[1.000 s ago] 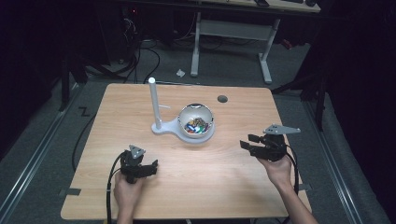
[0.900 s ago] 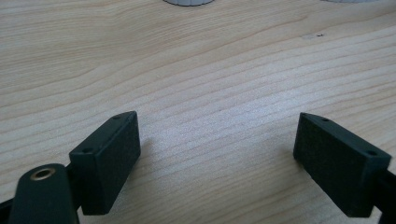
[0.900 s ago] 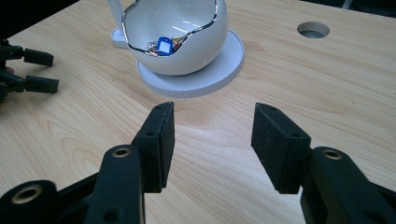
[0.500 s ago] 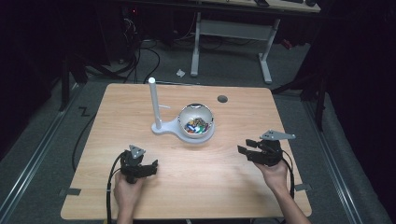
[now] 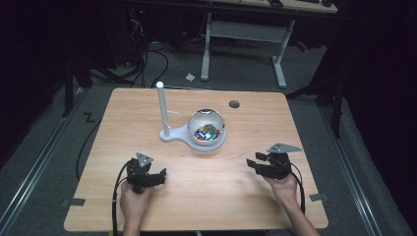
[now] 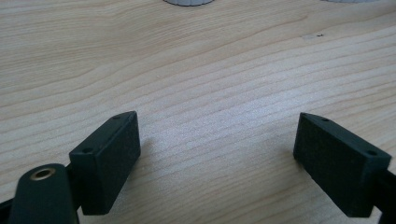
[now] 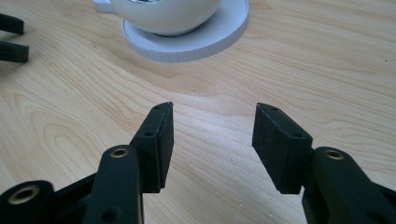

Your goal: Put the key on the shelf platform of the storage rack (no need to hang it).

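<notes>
- The right gripper (image 5: 254, 165) sits low over the near right part of the table (image 5: 236, 196), its 2 jaws spread with only bare wood between them; it points toward the table's middle.
- In the right gripper view, the same jaws frame the wood, with the white bowl (image 7: 166, 14) on its round base (image 7: 196, 39) just ahead of them.
- The left gripper (image 5: 160, 176) rests at the near left, its jaws set wide apart and holding nothing; the left gripper view shows plain wood grain between them.
- The bowl (image 5: 206, 125) stands near the table's middle, between and beyond the 2 grippers and well apart from both.
- Small colourful pieces (image 5: 206, 132) lie inside the bowl.
- A white upright post (image 5: 162, 108) rises from the same base, left of the bowl.
- A dark round hole (image 5: 234, 104) marks the tabletop behind the bowl.
</notes>
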The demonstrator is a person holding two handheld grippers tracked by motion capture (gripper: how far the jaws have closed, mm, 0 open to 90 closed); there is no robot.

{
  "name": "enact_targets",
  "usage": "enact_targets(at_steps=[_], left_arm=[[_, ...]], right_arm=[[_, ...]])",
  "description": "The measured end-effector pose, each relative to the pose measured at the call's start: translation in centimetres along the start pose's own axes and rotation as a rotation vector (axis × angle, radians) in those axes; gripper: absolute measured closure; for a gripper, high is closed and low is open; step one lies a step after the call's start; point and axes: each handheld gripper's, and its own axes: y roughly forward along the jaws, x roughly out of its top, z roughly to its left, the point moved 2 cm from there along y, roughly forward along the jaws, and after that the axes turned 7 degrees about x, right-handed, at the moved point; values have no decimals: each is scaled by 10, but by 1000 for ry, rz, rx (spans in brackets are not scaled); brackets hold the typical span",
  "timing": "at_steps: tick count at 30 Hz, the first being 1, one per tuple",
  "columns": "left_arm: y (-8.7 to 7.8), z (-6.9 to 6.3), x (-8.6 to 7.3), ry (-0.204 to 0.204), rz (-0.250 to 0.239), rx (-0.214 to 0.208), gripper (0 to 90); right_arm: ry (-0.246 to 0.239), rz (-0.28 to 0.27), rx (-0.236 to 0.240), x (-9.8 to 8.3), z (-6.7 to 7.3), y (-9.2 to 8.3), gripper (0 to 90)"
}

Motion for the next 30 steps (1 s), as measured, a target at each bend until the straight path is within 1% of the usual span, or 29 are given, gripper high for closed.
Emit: enact_targets(at_steps=[3,9,11,12,16,17,22,27,29,30], left_arm=[[0,0,0,1,0,-1,151],[0,0,0,0,0,0,151],[0,0,0,0,0,0,151],[0,0,0,-1,0,0,151],[0,0,0,0,0,0,151],[0,0,0,0,0,0,151],[0,0,0,0,0,0,151],[0,0,0,-1,0,0,151],[0,0,0,-1,0,0,151],[0,0,0,0,0,0,151]], right_arm=[[2,9,-4,-4,-1,4,485],[21,22,-12,-13,-4,9,480],[16,25,-20,-15,-5,11,478],[25,28,-22,-17,-5,12,477],[18,34,-28,-21,-6,16,471],[25,38,-25,-22,-5,17,469],[19,50,-28,-25,-4,22,460],[0,72,-39,-29,-1,29,453],[-11,73,-43,-31,-1,31,452],[-3,78,-44,-32,0,33,451]])
